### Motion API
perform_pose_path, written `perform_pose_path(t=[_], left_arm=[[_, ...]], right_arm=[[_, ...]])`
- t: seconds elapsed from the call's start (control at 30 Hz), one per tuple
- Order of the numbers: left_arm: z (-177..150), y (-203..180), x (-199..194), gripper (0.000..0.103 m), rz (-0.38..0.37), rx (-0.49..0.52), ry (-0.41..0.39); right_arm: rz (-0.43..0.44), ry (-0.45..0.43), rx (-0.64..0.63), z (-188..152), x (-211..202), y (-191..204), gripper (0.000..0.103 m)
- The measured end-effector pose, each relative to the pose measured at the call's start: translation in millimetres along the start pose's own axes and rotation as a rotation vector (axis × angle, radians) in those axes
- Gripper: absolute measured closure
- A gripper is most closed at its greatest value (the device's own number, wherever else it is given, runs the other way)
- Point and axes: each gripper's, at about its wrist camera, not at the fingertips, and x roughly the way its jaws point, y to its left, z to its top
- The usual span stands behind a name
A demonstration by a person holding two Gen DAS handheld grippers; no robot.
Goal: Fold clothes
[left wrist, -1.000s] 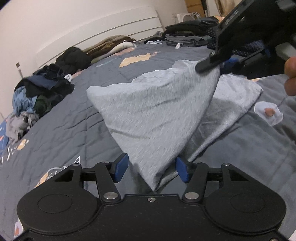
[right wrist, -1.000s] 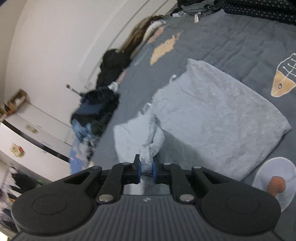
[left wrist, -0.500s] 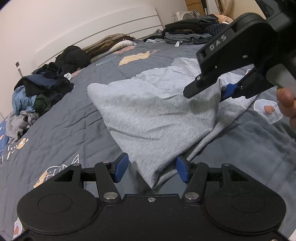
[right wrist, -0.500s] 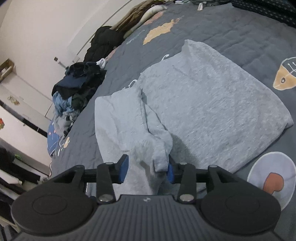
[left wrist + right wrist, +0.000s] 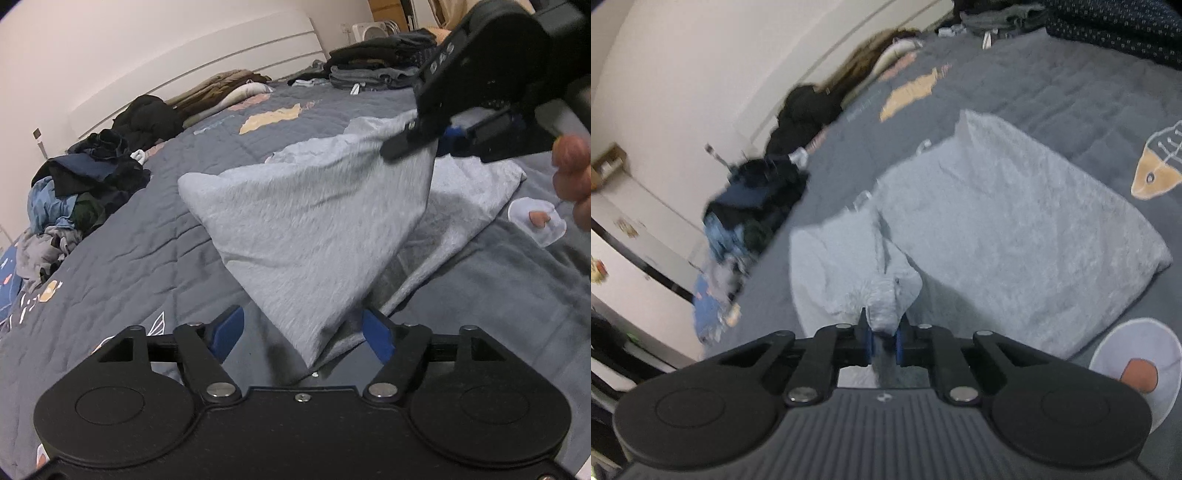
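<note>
Grey garment [image 5: 314,229]: right gripper [image 5: 883,341] closing on corner; left gripper [image 5: 303,332] opening at 6 o'clock, corner unpinched. Risk: fold collapses.

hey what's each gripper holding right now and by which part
The right gripper is closing on a bunched edge of the grey shirt. The left gripper is opening; a shirt corner hangs between its pads, unpinched.

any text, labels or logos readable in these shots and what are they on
"DAS" – raised letters on the black body of the right tool, read in the left wrist view.
A small emblem on the ribbed grey housing in the right wrist view: a mark, no letters to read.
White tag on the folded clothes stack at the far end of the bed: too small to read.
Stickers on the white cabinet: blurred, unreadable.
</note>
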Motion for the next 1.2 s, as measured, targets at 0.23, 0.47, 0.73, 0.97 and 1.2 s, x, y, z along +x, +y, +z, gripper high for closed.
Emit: perform_pose_path(t=[0.23, 0.47, 0.73, 0.97, 1.2], left_arm=[[5, -4, -6, 0.033, -0.017, 0.003, -0.049], [10, -15, -4, 0.033, -0.033, 0.014, -0.078], [17, -36, -1, 0.034, -0.046, 0.055, -0.107], [15, -37, 7, 0.038, -0.035, 0.045, -0.078], [16, -40, 5, 0.06, -0.019, 0.107, -0.089]], right_arm=[[0.042, -0.078, 0.029, 18, -25, 1, 0.094], [0.011, -0.14, 0.05, 33, -46, -17, 0.095], [-0.035, -0.208, 0.057, 44, -68, -42, 0.097], [-0.133, -0.196, 0.072, 48, -66, -65, 0.097], [-0.237, -0.114, 0.091, 40, -46, -84, 0.097]])
